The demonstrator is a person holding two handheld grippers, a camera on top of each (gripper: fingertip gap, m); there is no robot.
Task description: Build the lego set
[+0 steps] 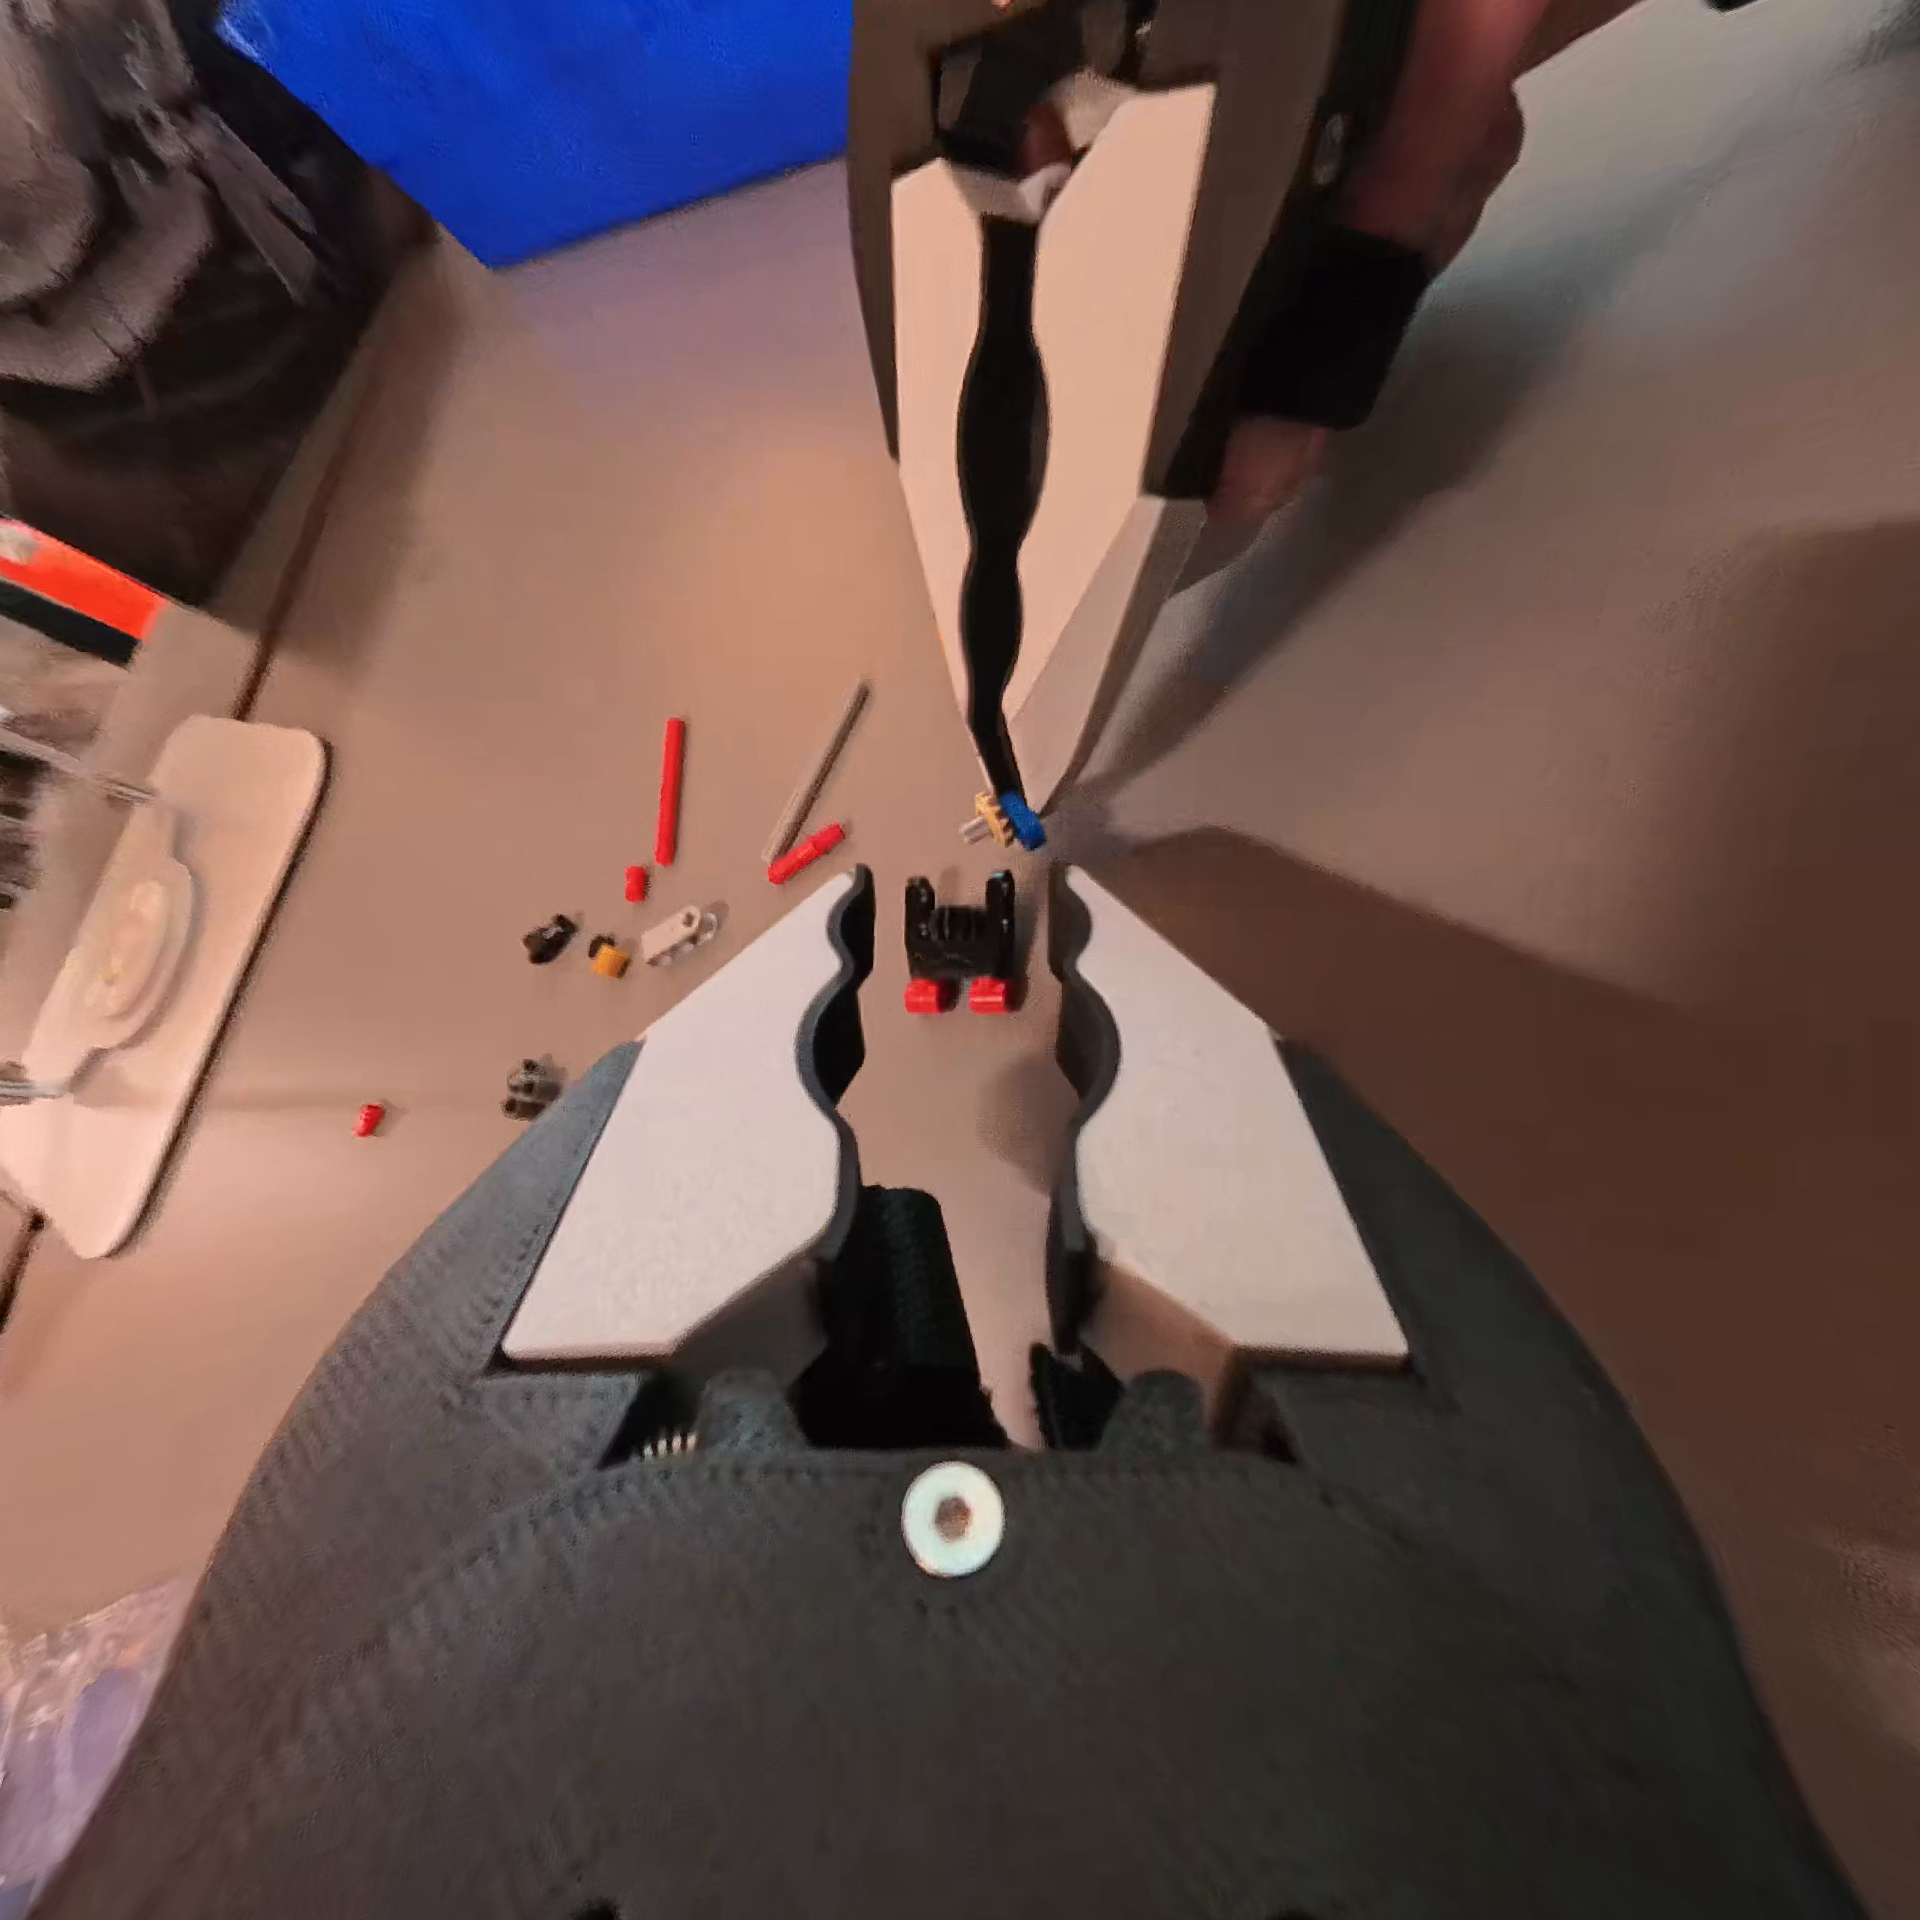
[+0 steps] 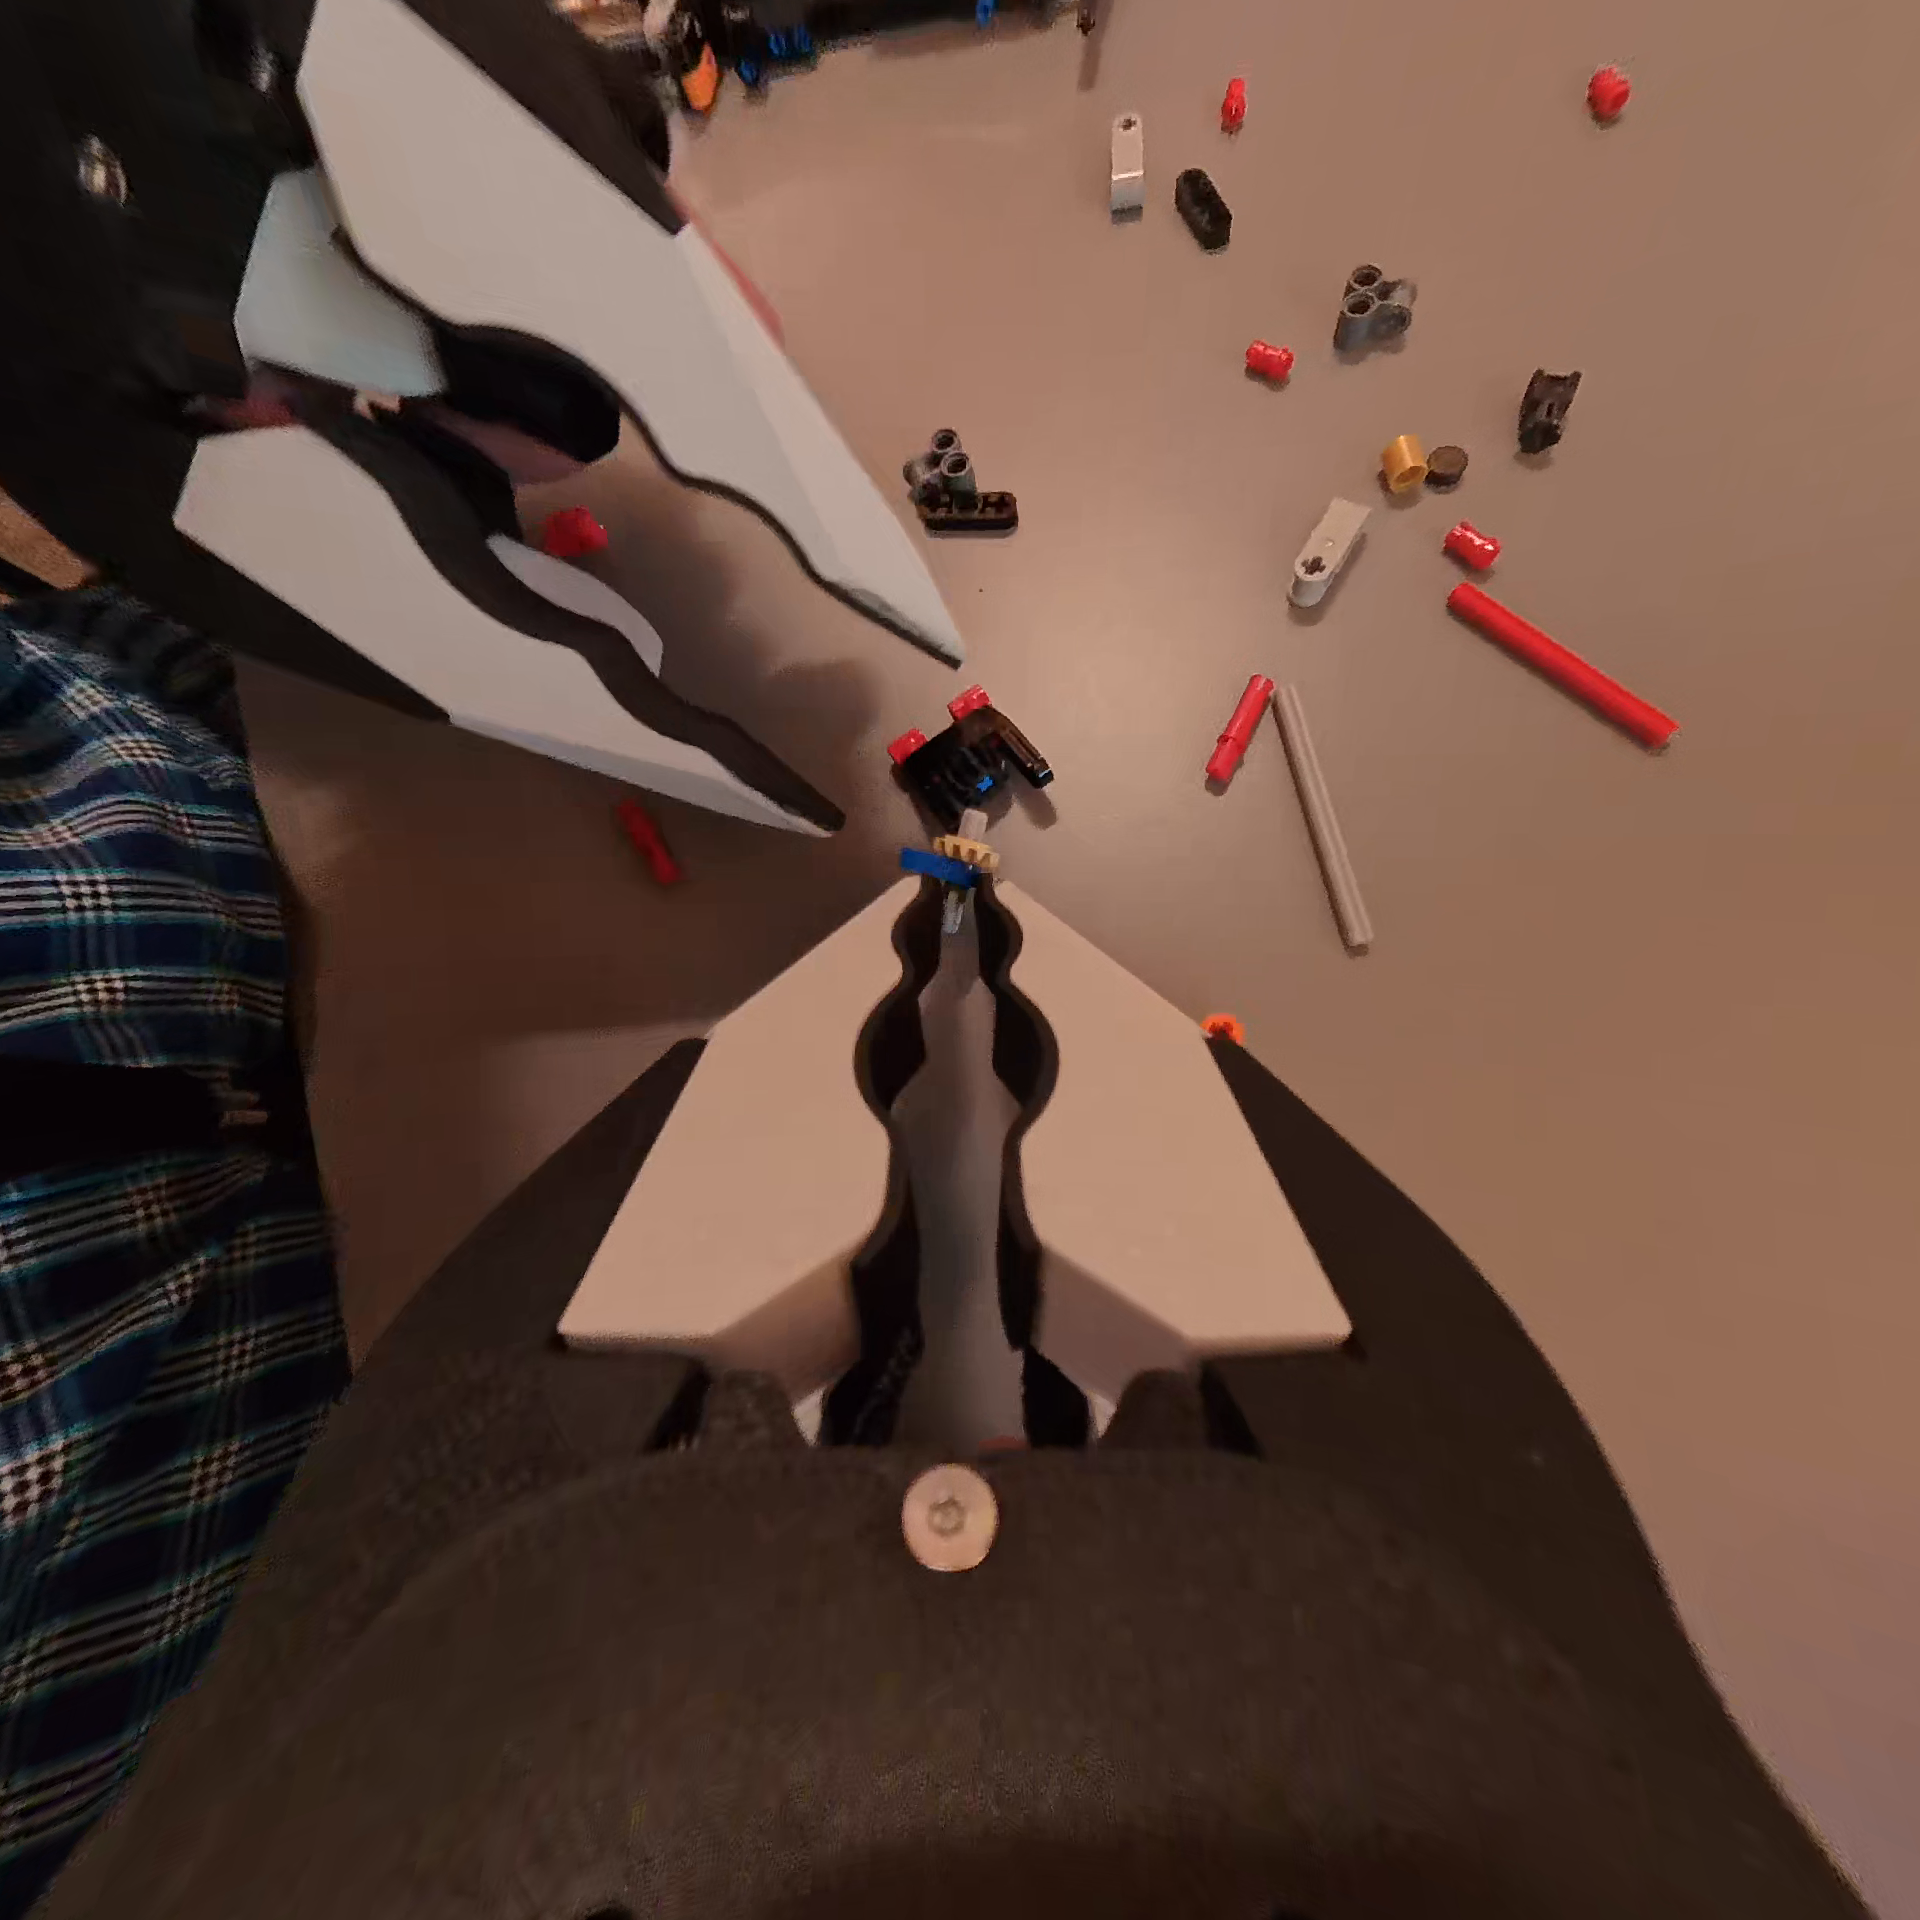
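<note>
The left hand-held gripper [image 1: 956, 894] is spread wide, with the black lego assembly [image 1: 958, 940] on the surface [image 1: 520, 520] between its fingertips. Just beyond, the right hand-held gripper [image 2: 948, 891] pinches a small axle carrying a tan gear and blue piece [image 2: 954, 860], close to that assembly.

A black lego frame [image 1: 958, 940] with two red pins lies flat beside a tan-gear-and-blue-piece axle [image 2: 954, 862].

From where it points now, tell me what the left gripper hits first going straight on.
Most likely the black assembly with two red pegs: it lies directly ahead of the open left gripper, between its fingertips. Just beyond is the small blue-and-tan gear piece held by the right gripper. Depth is uncertain.
</note>
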